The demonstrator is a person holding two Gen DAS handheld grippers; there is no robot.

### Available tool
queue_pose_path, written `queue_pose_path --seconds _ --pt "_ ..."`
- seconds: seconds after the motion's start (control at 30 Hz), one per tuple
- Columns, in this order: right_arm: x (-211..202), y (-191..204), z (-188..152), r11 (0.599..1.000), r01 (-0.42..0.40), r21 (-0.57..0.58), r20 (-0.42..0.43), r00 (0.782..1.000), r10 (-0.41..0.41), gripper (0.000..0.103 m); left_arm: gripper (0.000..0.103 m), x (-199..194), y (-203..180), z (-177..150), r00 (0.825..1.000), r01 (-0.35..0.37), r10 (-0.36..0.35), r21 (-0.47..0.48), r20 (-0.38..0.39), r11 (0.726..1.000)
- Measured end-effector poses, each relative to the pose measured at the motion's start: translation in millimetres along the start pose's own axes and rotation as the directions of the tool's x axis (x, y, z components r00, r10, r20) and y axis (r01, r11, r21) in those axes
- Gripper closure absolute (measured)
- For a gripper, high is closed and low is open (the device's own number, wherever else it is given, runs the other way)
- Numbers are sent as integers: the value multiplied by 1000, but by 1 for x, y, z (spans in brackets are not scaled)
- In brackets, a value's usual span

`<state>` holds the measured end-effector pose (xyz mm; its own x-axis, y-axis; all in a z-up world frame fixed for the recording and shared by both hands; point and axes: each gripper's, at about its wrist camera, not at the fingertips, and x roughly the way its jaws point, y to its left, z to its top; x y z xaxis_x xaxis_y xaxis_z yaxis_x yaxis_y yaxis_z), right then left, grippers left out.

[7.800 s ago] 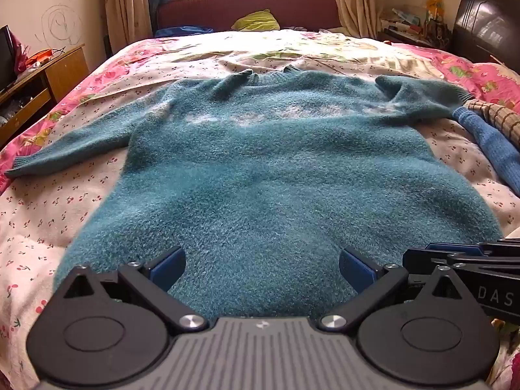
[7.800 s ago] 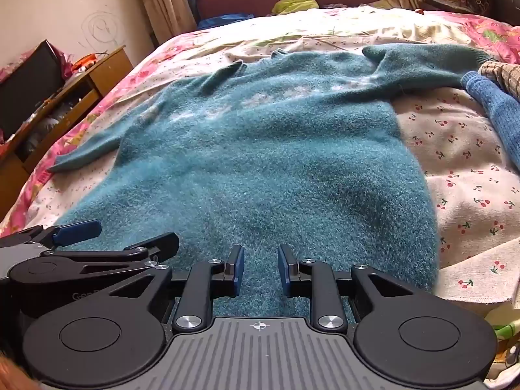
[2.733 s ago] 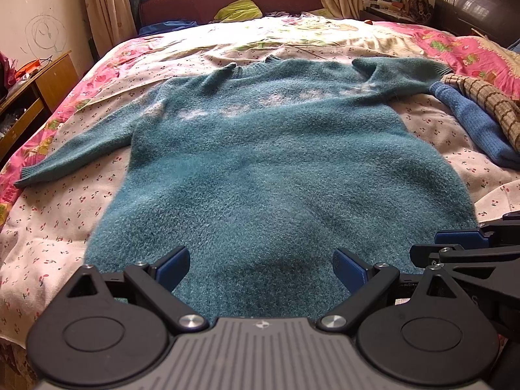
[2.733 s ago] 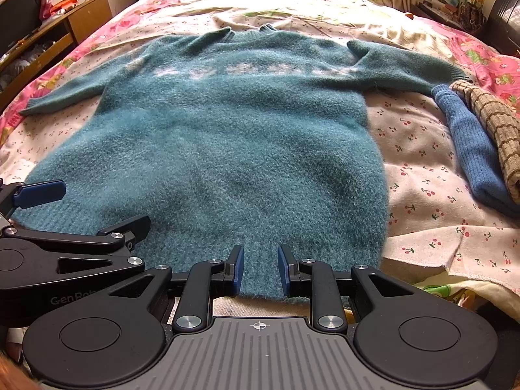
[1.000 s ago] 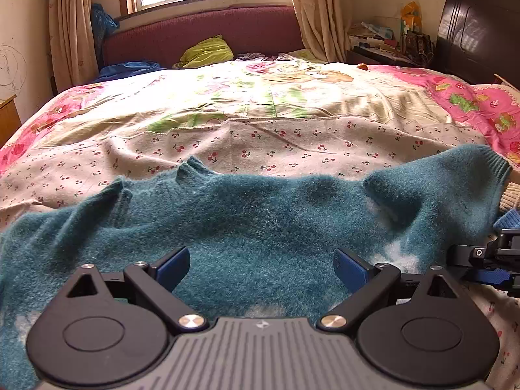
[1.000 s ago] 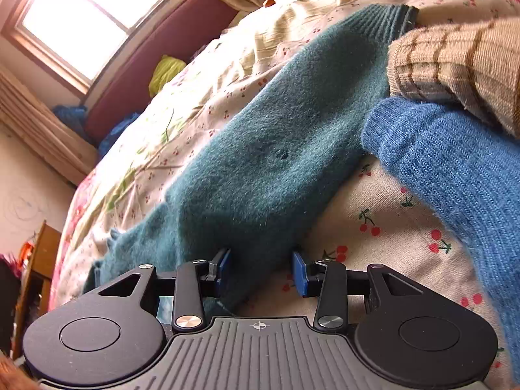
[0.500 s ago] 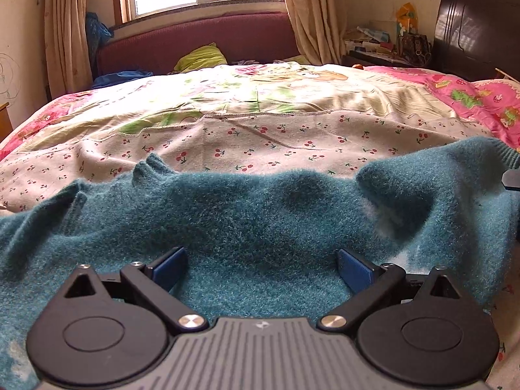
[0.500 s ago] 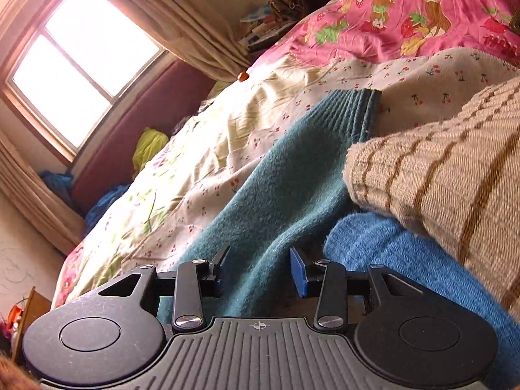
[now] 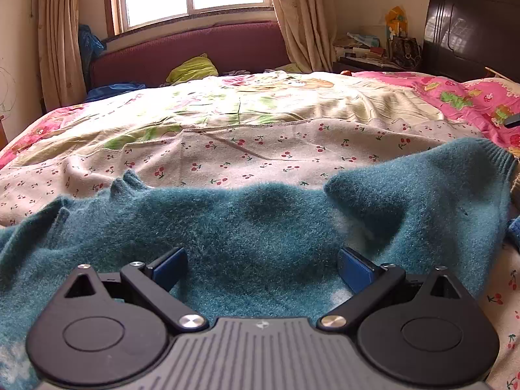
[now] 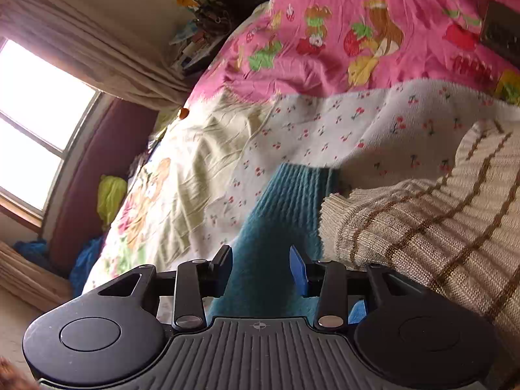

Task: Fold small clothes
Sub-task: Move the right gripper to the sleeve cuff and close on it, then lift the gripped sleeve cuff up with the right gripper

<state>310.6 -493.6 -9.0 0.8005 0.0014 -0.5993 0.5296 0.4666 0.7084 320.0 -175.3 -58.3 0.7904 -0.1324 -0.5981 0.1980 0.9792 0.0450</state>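
Both wrist cams low, close; share teal sweater (image 9: 260,227) sleeve (image 10: 279,227).

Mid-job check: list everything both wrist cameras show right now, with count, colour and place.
Sweater: one, teal, spread on the bed under the left gripper; its sleeve runs between the right gripper's fingers.
Striped knit: one, beige with brown stripes, beside the sleeve cuff.
Blue knit: one, only a sliver seen behind the right gripper.
Bedsheet: one, cream with cherries.
Quilt: one, pink cartoon print, far side of the bed.
Yellow-green cloth: one, on the maroon bench under the window.
Left gripper: black with blue pads, jaws wide apart.
Right gripper: same, jaws apart astride the sleeve.
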Motion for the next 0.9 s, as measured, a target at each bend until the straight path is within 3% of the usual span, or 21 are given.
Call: queue_pose_path --seconds 0.03,0.07,0.17,0.27,0.33,0.4,0.43,0.5,0.57,0.7,0.8,0.9 --pt "-3 5 -7 997 -76 1 -46 996 76 64 0 0 1 0 1000 4 -4 -6 -1 1000" --pt "-8 11 -13 994 -102 -28 -55 993 100 64 0 1 2 -1 1000 7 -7 -10 -2 1000" --pt "-35 42 -23 974 -69 -214 42 996 80 65 0 1 1 -1 1000 6 -6 -10 1 1000" --pt "-41 53 -1 937 122 -326 193 979 -61 63 0 0 0 -2 1000 -2 2 -4 8 1000" --pt "-21 46 23 908 220 -357 160 972 -172 63 0 -1 0 -2 1000 -3 3 -5 9 1000" --pt "6 28 35 877 311 -367 121 951 -286 62 0 0 -1 -3 1000 -5 5 -5 7 1000" --pt "20 16 38 872 324 -367 90 945 -313 62 0 0 -1 -3 1000 -7 7 -4 7 1000" --pt "35 -10 39 907 296 -300 15 952 -306 62 0 0 -2 -3 1000 -11 11 1 7 1000" --pt "47 -28 41 957 201 -209 -84 971 -222 63 0 0 -3 -4 1000 -14 14 6 5 1000" --pt "60 -27 37 950 213 -227 -37 973 -227 62 0 3 -5 -5 1000 -24 24 13 7 1000" --pt "67 -25 33 964 161 -210 -50 983 -175 62 0 3 -5 -6 1000 -25 25 13 10 1000" --pt "63 -15 25 955 144 -258 -29 987 -157 87 0 1 -3 -6 1000 -16 16 1 13 1000"
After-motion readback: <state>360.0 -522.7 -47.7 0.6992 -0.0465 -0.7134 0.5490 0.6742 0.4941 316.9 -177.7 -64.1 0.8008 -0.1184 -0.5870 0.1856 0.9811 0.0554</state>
